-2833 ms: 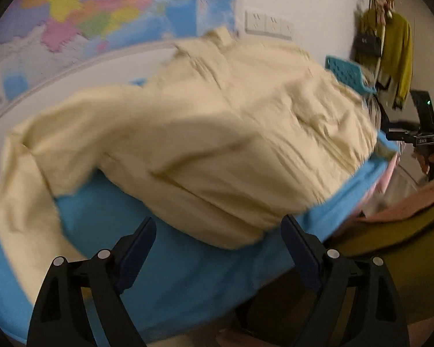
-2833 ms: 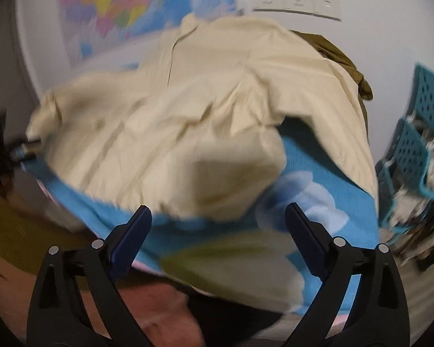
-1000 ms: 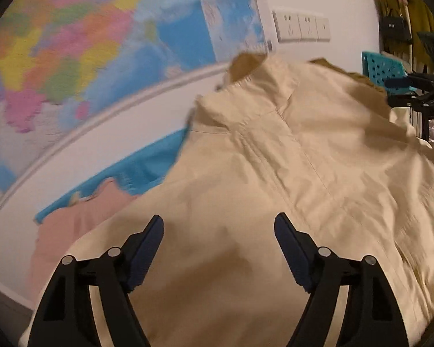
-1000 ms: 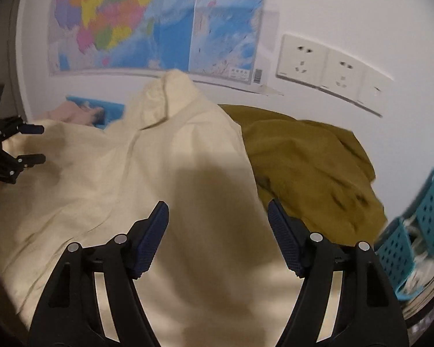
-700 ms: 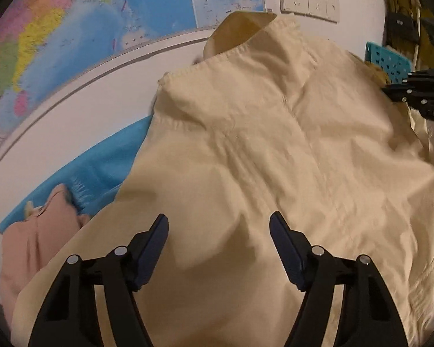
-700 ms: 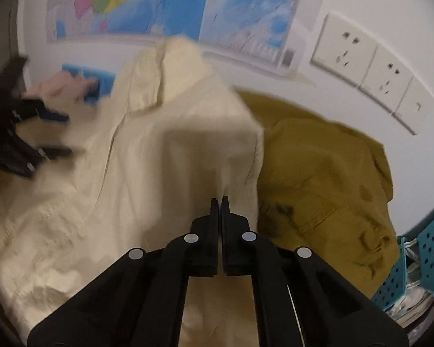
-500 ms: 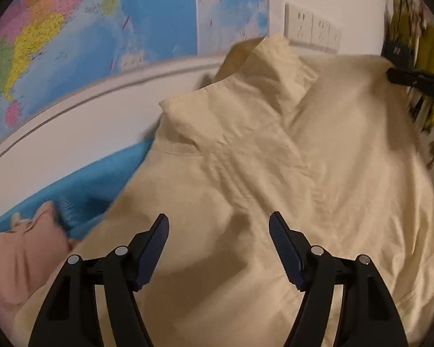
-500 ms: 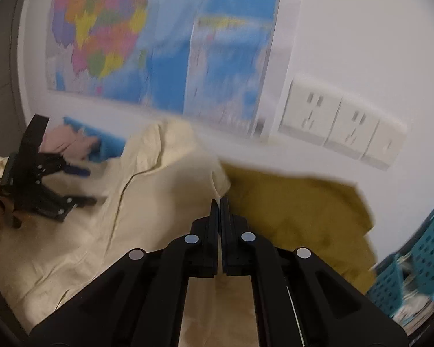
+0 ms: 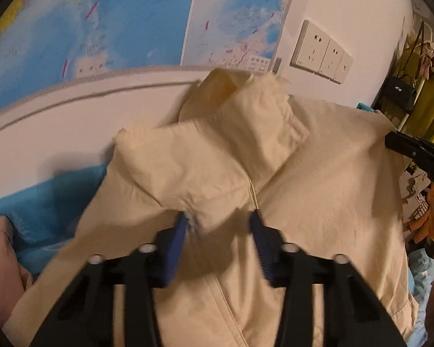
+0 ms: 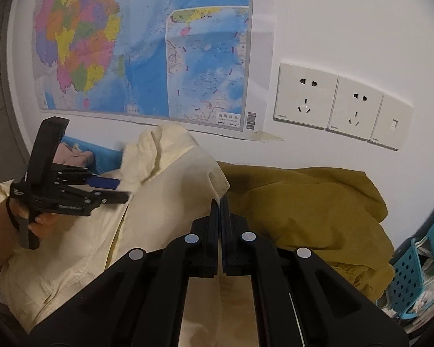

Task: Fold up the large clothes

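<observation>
The cream jacket (image 9: pixel 275 173) lies spread over a blue cover (image 9: pixel 43 199), its collar toward the wall with the map (image 10: pixel 147 49) and the sockets (image 10: pixel 341 104).

Left gripper (image 9: pixel 217 225): the jaws have just been closing. In the left wrist view they stand a narrow gap apart, blurred, with a bunch of jacket cloth just below the collar between the blue pads (image 9: pixel 178 231). Whether the pads press the cloth cannot be told. In the right wrist view this gripper (image 10: pixel 121 190) shows at the left, held by a hand (image 10: pixel 34 219), its fingers laid over the jacket.

Right gripper (image 10: pixel 220 202): the jaws are fully closed on the jacket's right edge, near the shoulder. The left wrist view shows its black tip (image 9: pixel 390 141) at that same edge.

An olive garment (image 10: pixel 318 208) lies crumpled just beside the jacket, to its right. A teal basket (image 10: pixel 419 263) stands at the far right. A pink garment (image 9: pixel 0 248) lies on the cover, left of the jacket.
</observation>
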`<state>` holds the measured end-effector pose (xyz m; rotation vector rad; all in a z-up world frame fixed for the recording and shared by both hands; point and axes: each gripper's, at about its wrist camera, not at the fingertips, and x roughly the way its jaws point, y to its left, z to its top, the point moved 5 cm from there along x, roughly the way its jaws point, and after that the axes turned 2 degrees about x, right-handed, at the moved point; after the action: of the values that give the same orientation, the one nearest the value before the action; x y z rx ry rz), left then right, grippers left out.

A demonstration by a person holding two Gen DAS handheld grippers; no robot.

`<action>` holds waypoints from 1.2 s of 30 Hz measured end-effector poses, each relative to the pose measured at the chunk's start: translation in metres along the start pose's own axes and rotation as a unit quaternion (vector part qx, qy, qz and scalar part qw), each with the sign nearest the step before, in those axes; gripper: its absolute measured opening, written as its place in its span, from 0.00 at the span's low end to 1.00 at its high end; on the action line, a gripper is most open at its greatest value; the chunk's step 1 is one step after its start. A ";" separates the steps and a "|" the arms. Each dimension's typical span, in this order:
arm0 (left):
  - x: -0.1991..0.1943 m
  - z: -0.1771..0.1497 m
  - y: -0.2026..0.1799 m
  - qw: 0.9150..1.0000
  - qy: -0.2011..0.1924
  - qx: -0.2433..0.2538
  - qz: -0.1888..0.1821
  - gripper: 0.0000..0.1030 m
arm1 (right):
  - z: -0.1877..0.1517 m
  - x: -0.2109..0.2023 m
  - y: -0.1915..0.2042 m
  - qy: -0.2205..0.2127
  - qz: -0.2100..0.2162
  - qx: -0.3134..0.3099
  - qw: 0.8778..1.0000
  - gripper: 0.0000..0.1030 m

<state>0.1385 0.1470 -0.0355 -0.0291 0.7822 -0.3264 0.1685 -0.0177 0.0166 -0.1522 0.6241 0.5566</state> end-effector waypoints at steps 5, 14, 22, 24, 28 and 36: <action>-0.015 0.018 0.006 0.999 -0.028 -0.033 -0.024 0.00 | 0.003 -0.009 -0.001 -0.009 0.011 0.003 1.000 0.02; -0.018 0.013 0.001 1.000 0.009 -0.012 -0.011 0.81 | 0.002 -0.005 -0.005 -0.011 0.020 0.015 1.000 0.02; 0.010 0.003 -0.017 0.999 0.022 0.025 0.005 0.34 | 0.003 -0.004 -0.002 -0.007 0.030 0.014 0.999 0.02; 0.002 0.009 -0.016 1.000 0.009 0.014 0.001 0.22 | 0.007 -0.007 -0.001 -0.011 0.033 0.014 0.999 0.02; -0.012 0.023 -0.005 1.000 -0.015 -0.005 0.013 0.06 | 0.025 -0.023 -0.002 -0.050 0.028 0.013 0.998 0.02; 0.009 0.030 0.004 0.999 -0.020 -0.025 0.042 0.08 | 0.024 0.034 -0.038 -0.012 -0.006 0.064 0.998 0.02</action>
<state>0.1661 0.1450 -0.0208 -0.0502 0.7500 -0.2255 0.2241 -0.0276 0.0147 -0.0288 0.6331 0.5038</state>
